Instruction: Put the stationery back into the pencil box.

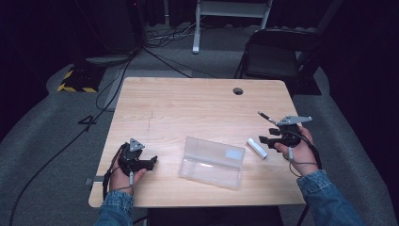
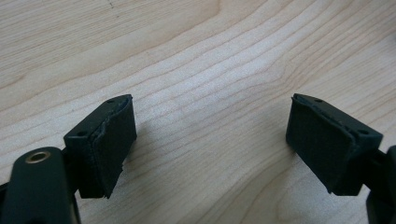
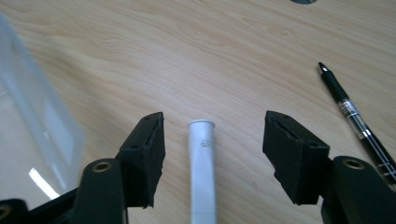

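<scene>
The left tongs (image 1: 153,161) sit near the wooden surface (image 1: 188,108)'s left front edge, spread over bare wood. A clear plastic case (image 1: 212,162) lies at the front middle. Just right of it, a white tube (image 1: 257,148) lies between the spread right tongs (image 3: 212,154). A black pen (image 3: 357,126) lies beside them.

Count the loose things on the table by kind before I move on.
Clear plastic case: 1
White tube: 1
Black pen: 1
Total: 3
</scene>
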Tool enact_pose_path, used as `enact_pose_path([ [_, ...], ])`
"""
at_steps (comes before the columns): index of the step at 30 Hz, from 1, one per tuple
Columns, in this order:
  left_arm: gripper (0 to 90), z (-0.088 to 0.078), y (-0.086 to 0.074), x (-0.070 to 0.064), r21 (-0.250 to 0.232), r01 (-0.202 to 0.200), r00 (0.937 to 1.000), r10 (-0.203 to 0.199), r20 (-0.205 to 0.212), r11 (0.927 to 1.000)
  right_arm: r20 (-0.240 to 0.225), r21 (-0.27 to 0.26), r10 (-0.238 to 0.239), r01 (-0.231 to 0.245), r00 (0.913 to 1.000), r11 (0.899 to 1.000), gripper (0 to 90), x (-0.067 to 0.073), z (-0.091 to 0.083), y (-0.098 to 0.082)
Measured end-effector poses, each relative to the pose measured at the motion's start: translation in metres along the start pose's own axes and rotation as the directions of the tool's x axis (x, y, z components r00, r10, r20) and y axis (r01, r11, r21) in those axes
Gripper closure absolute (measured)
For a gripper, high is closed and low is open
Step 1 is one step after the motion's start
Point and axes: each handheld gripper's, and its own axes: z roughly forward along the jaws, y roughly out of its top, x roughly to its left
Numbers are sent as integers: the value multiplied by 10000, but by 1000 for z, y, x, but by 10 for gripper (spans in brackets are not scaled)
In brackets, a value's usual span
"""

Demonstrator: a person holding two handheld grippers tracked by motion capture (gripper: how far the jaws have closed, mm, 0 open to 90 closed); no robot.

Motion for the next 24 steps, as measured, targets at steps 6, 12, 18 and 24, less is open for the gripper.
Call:
enact_pose_path([
  [6,165,0,0,-1,16,40,10000,-40,-27,10000,306,148,340,-345,9990,9993,445,-22,10,8],
  [12,165,0,0,-1,10,44,10000,-44,-29,10000,535,253,543,-558,9971,9981,480,-39,21,11],
  [18,150,0,0,-6,26,19,10000,-19,-42,10000,842,532,383,-428,9957,9977,527,-55,35,16],
  [24,155,0,0,-5,23,29,10000,-29,-19,10000,1057,834,250,-340,9941,9959,551,-69,51,22],
])
